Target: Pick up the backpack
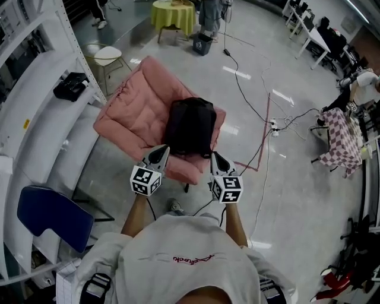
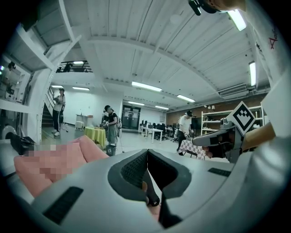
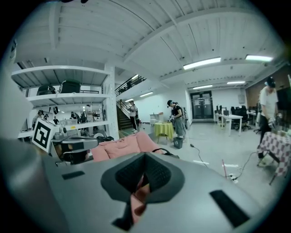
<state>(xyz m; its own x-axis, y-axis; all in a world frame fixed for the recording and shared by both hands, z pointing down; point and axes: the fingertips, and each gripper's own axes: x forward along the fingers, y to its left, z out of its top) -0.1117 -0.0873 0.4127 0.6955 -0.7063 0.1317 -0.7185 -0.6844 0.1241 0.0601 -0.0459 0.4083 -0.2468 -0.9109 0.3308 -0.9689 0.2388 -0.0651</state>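
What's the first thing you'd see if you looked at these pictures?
A big pink padded armchair fills the middle of the head view, with a black backpack lying on its seat. Just in front, the left tongs and right tongs point at it, both shut. A yellow-green covered table stands far behind.
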